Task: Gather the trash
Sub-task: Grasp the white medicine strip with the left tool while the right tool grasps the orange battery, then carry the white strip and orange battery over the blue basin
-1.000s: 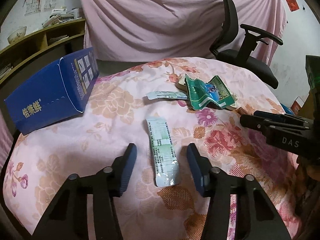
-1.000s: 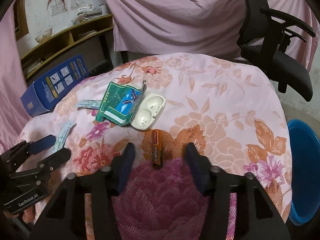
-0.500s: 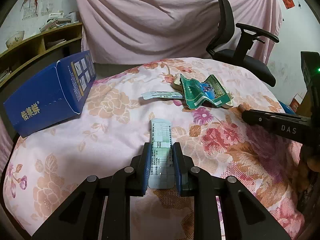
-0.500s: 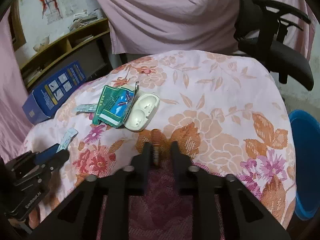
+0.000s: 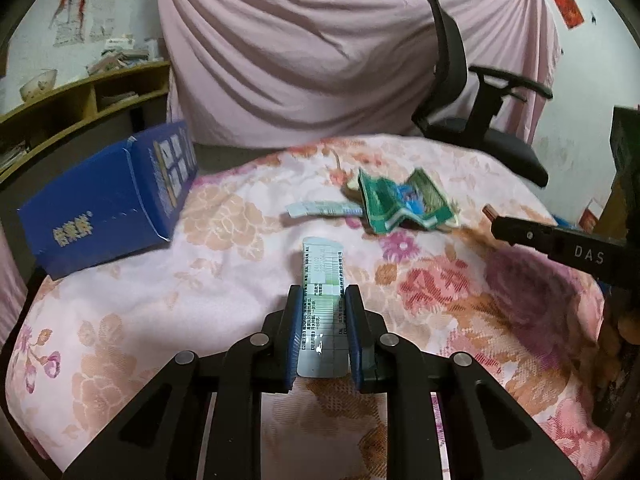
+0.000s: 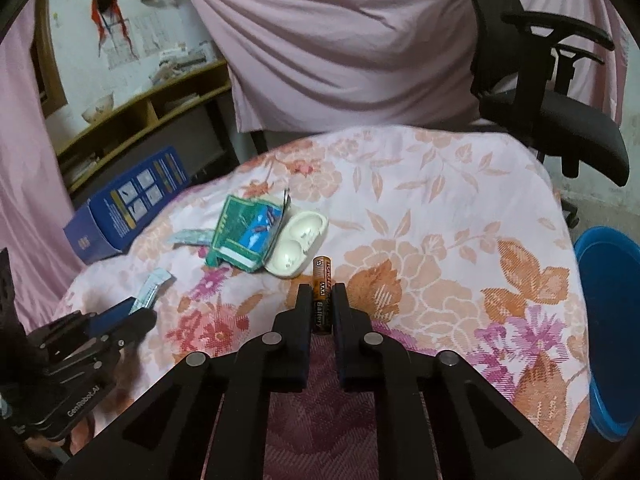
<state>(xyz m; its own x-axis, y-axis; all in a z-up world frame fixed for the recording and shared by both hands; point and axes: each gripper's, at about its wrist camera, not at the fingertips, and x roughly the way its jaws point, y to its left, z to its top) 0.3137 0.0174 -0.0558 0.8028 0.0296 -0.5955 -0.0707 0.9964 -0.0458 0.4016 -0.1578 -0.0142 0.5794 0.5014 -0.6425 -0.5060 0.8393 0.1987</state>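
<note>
Left gripper [image 5: 322, 300]: jaws clenched on a pale printed sachet [image 5: 322, 276], which lies lengthwise between the blue pads [image 5: 294, 330] and sticks out ahead of the fingertips over the floral cloth [image 5: 224, 264]. Far to its left, a blue box [image 5: 108, 204] sits at the cloth's edge. Ahead and slightly right lies a second, smaller sachet [image 5: 320, 209], touching a crumpled green wrapper [image 5: 404, 202] just to its right. Further right, the other gripper's black finger enters from the side.

Right gripper [image 6: 322, 292]: jaws clenched on an orange and black battery [image 6: 322, 280], gripped at its lower half, plus end pointing forward past the fingertips. To its left, the left gripper [image 6: 138, 312] holds its sachet [image 6: 154, 285]; the blue box [image 6: 124, 204] is beyond. Ahead and just left, the green wrapper [image 6: 244, 236] rests against an open white earbud case [image 6: 298, 246], which lies near the battery's tip. Far right, below the cloth's edge, stands a blue bin [image 6: 612, 320].
</note>
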